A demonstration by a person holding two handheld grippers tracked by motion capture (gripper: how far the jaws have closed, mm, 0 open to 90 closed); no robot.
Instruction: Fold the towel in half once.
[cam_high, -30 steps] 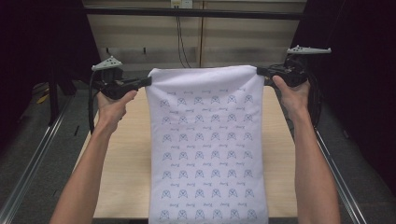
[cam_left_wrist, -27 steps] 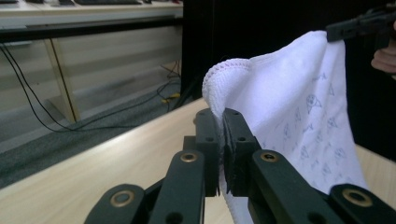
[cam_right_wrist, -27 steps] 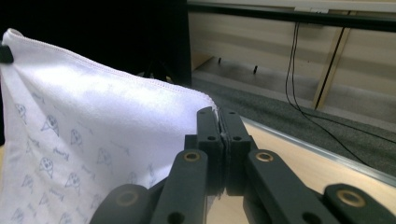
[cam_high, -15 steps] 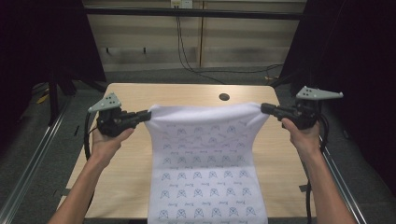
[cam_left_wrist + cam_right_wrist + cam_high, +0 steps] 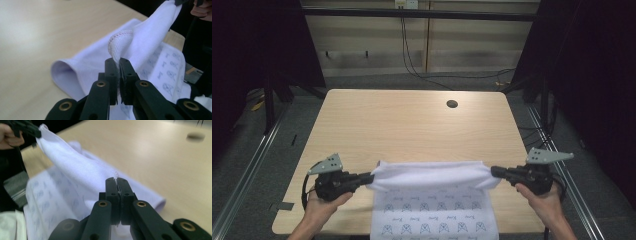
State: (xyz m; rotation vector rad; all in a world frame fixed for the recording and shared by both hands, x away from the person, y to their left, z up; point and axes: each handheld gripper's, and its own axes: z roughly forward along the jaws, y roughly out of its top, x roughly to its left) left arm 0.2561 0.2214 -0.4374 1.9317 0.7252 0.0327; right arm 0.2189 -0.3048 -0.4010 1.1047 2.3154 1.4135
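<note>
A white cloth (image 5: 434, 205) with a small blue printed pattern lies over the near part of the wooden table (image 5: 412, 125), its far edge folded back toward the person. My left gripper (image 5: 371, 177) is shut on the cloth's left corner, low over the table. My right gripper (image 5: 493, 171) is shut on its right corner at the same height. In the left gripper view the hemmed cloth edge (image 5: 120, 43) is pinched between the jaws of the left gripper (image 5: 118, 62). The right gripper view has the cloth (image 5: 75, 167) clamped in the right gripper (image 5: 116, 181), stretched toward the other gripper (image 5: 27, 130).
A round dark hole (image 5: 452, 104) marks the table's far right part. Metal rails (image 5: 247, 160) run along both sides of the table, and cables (image 5: 412, 55) hang at the back wall. The cloth's near end drapes over the table's front edge.
Both grippers have come down and toward the person with the cloth's top edge. The cloth, held up high and spread before, now lies low with a fold across the near table.
</note>
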